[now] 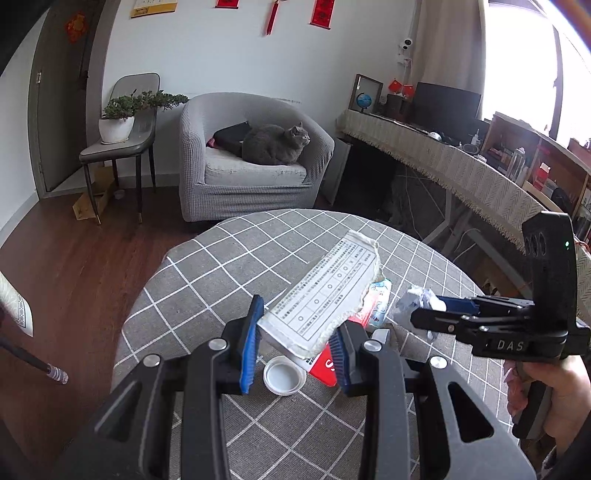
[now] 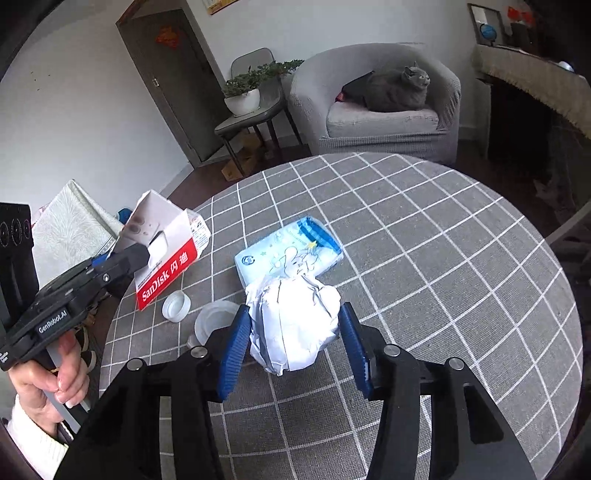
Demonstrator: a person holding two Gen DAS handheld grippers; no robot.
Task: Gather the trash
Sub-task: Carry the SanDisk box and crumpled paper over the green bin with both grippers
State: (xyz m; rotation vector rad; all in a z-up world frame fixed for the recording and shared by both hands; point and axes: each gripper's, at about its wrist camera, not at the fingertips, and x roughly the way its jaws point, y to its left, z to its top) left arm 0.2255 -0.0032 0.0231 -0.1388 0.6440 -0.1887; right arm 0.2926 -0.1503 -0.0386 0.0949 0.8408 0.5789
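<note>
Box: white-and-red cardboard box (image 1: 321, 295), clamped between the blue pads of the left gripper (image 1: 297, 345) and lifted clear of the table (image 1: 207, 280), above its near left edge; tilted, far end higher.
Box writing: "SanDisk" plus two Chinese characters in white on the red side (image 2: 168, 275); printed table with circles and small text on the white face, too small to read.
Paper ball: crumpled white paper (image 2: 295, 325), pinched between the blue pads of the right gripper (image 2: 293, 352), near the table's near edge; whether touching the cloth could not be told.
Packet: light blue plastic packet (image 2: 288, 254) with cartoon print, flat on the table just beyond the paper ball; its writing illegible.
Lids: small white cap (image 2: 176, 306) and larger white round lid (image 2: 214, 321), lying side by side near the table's left edge, below the held box.
Gripper markings: "GenRobot.AI" on the left gripper body; "DAS" on the right gripper body (image 1: 509, 345).
Table: round, covered in grey cloth with white grid.
Beyond table: grey armchair (image 1: 255, 158) with grey cat (image 1: 275, 144) sitting on the cushion; potted plant (image 1: 118, 118) on a grey chair (image 1: 122, 147) left of it.
Wall: red hangings with gold characters (image 1: 320, 12), not readable.
</note>
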